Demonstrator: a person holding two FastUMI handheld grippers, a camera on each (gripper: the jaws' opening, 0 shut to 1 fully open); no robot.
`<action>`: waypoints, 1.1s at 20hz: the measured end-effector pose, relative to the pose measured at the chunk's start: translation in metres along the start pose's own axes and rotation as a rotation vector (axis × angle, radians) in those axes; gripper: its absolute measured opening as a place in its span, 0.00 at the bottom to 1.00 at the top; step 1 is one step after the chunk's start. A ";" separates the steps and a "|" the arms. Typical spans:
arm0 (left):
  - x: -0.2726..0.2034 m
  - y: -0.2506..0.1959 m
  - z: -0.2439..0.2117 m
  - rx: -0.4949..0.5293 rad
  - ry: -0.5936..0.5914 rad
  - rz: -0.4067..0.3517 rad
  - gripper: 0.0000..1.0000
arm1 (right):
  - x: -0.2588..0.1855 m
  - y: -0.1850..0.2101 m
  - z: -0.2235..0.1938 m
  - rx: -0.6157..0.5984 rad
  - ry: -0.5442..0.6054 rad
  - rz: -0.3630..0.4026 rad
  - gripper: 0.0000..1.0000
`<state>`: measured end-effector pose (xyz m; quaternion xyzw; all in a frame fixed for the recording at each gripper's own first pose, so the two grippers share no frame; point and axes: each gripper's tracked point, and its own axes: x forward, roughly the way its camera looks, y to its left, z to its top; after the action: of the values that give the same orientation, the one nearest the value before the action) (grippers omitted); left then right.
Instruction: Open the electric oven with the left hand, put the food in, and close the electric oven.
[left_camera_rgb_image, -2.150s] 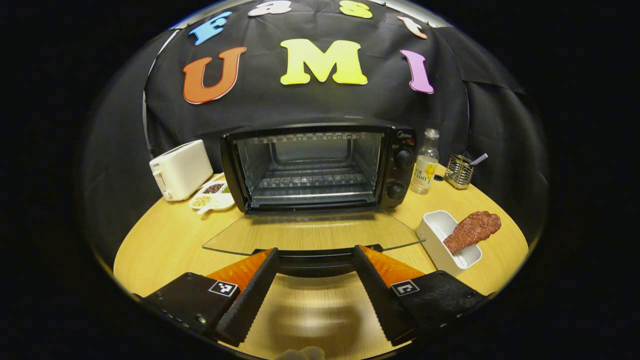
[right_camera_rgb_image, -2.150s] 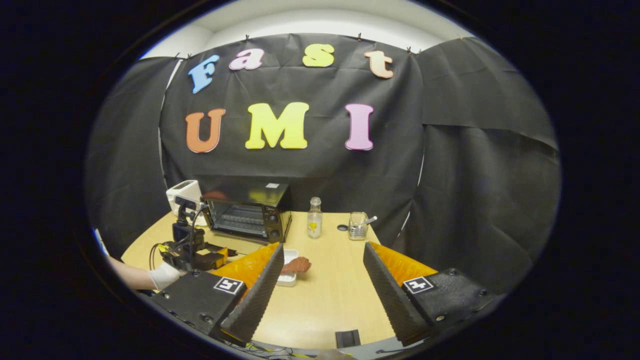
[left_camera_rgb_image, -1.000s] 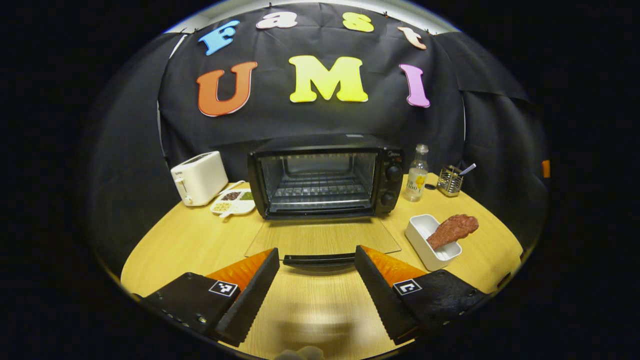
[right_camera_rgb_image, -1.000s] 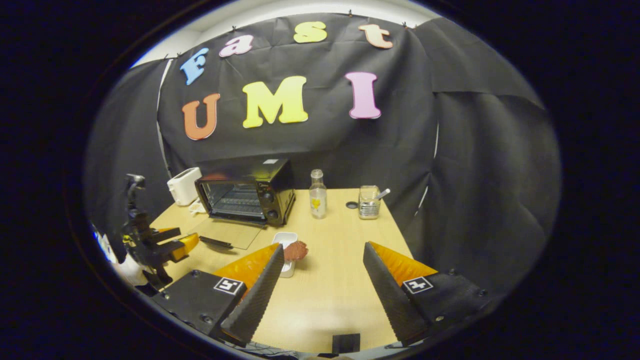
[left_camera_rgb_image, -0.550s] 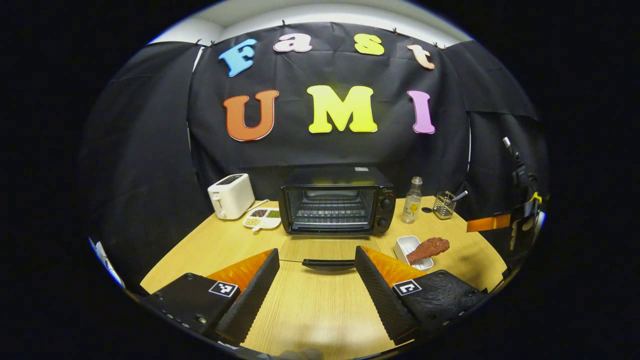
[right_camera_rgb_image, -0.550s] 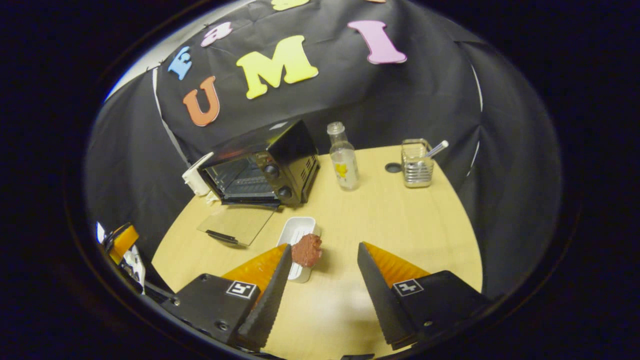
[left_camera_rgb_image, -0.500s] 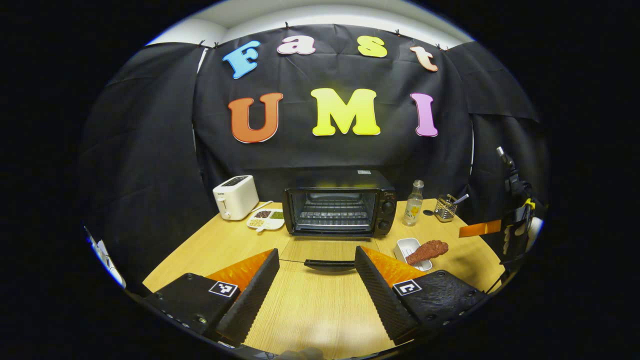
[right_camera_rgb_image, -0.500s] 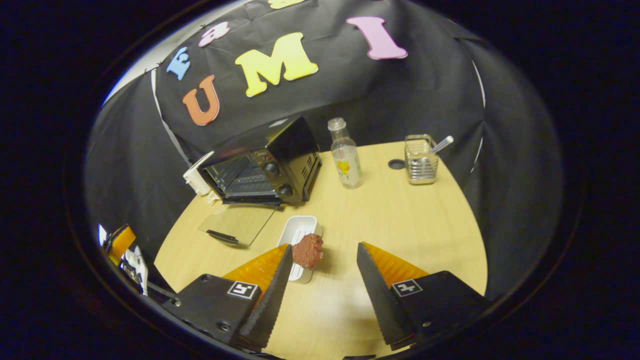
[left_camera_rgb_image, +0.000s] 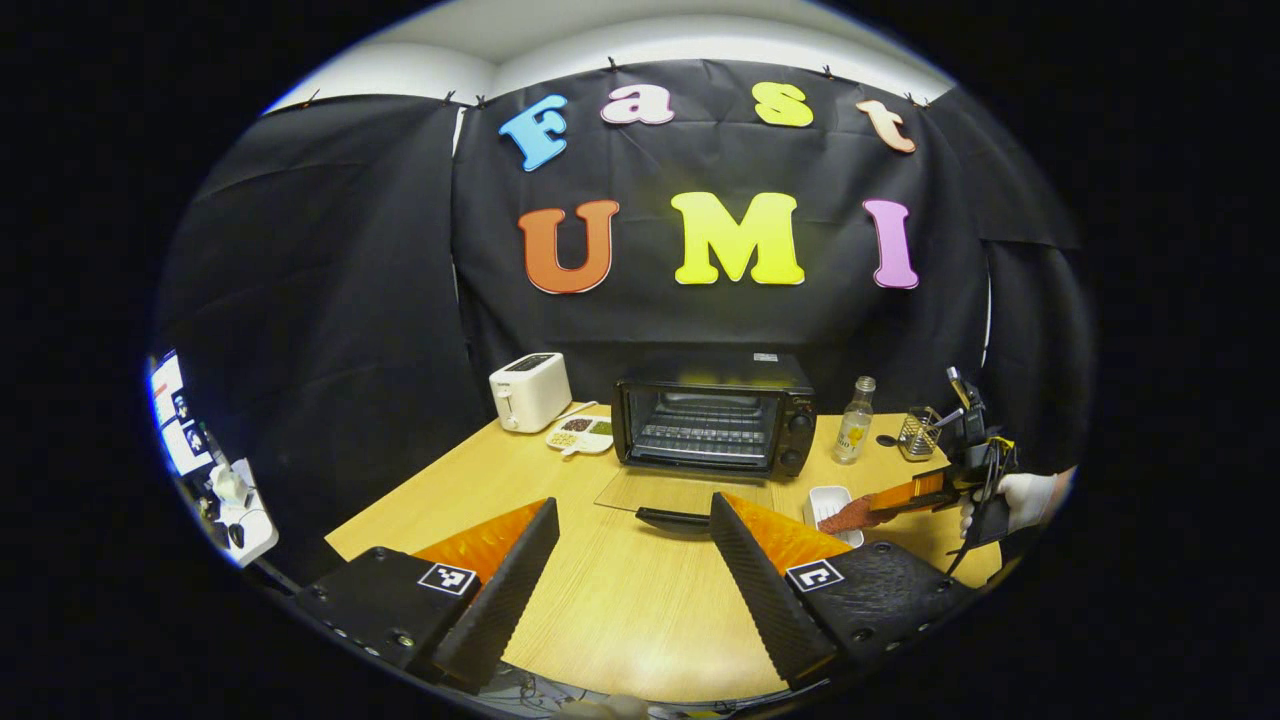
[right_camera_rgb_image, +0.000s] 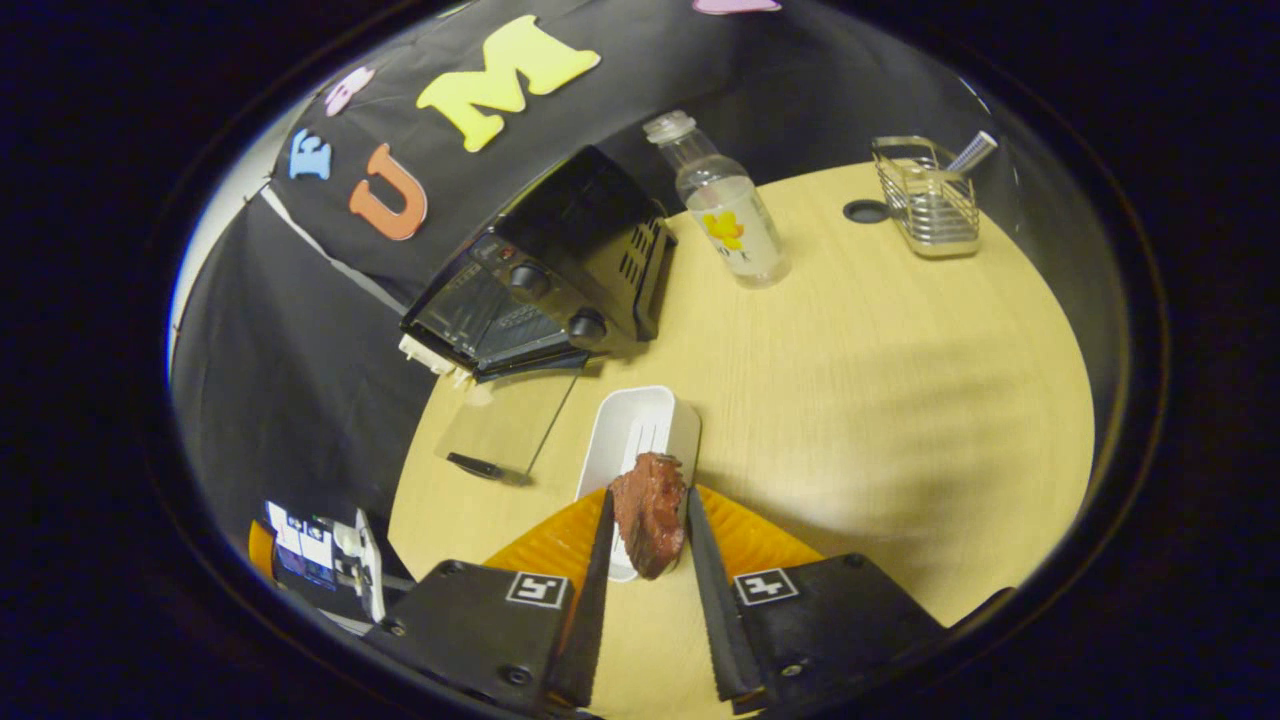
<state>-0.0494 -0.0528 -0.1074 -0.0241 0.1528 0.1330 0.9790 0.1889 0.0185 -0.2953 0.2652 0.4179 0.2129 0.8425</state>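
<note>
The black electric oven (left_camera_rgb_image: 712, 412) stands at the back of the table with its glass door (left_camera_rgb_image: 680, 490) folded down flat and the rack showing. My left gripper (left_camera_rgb_image: 632, 510) is open and holds nothing, well back from the door handle (left_camera_rgb_image: 672, 517). A brown piece of meat (right_camera_rgb_image: 650, 510) lies over the near end of a white dish (right_camera_rgb_image: 640, 425). My right gripper (right_camera_rgb_image: 648, 495) is shut on that meat, one finger pressing each side. From the left gripper view, the right gripper (left_camera_rgb_image: 920, 492) and a gloved hand (left_camera_rgb_image: 1020, 495) are at the far right, by the meat (left_camera_rgb_image: 860, 513).
A white toaster (left_camera_rgb_image: 530, 390) and a divided snack plate (left_camera_rgb_image: 580, 436) sit left of the oven. A clear bottle (right_camera_rgb_image: 725, 205) and a wire holder (right_camera_rgb_image: 925, 195) stand to its right. Bare wood spreads right of the dish. The open door (right_camera_rgb_image: 500, 420) covers table before the oven (right_camera_rgb_image: 545, 270).
My left gripper backed away from the opened door, staying open. My right gripper dropped toward the dish and closed its fingers on the meat.
</note>
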 end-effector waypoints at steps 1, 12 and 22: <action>-0.003 0.000 -0.002 -0.003 0.003 0.008 0.97 | 0.002 0.001 -0.001 0.036 0.013 0.019 0.37; -0.024 0.040 0.009 -0.034 -0.052 0.006 0.97 | -0.040 0.045 0.013 0.087 -0.079 0.055 0.14; -0.105 0.139 -0.006 0.018 -0.114 -0.101 0.96 | -0.102 0.165 -0.041 0.332 -0.426 0.058 0.14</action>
<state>-0.1843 0.0540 -0.0819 -0.0152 0.0967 0.0831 0.9917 0.0759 0.0965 -0.1526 0.4503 0.2525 0.1048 0.8500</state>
